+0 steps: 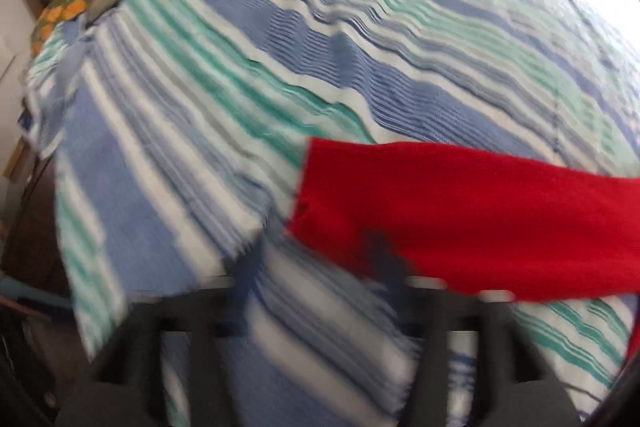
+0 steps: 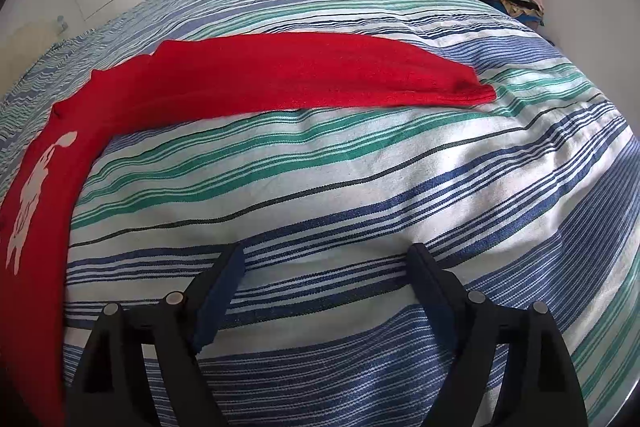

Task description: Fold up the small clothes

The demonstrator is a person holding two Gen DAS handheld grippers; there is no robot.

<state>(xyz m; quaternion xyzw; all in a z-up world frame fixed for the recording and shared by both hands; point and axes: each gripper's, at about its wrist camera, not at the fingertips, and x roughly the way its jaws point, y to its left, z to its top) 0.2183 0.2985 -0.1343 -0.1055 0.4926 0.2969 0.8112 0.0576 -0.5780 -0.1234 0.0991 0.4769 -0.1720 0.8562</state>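
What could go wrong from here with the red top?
1. Right claw is open over bare striped bedspread, apart from the red top; closing now would likely pinch bedding.
2. Left wrist view is blurred; the left claw at the sleeve could catch bedspread too.

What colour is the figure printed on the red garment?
White, on the red garment; clearest in the right wrist view.
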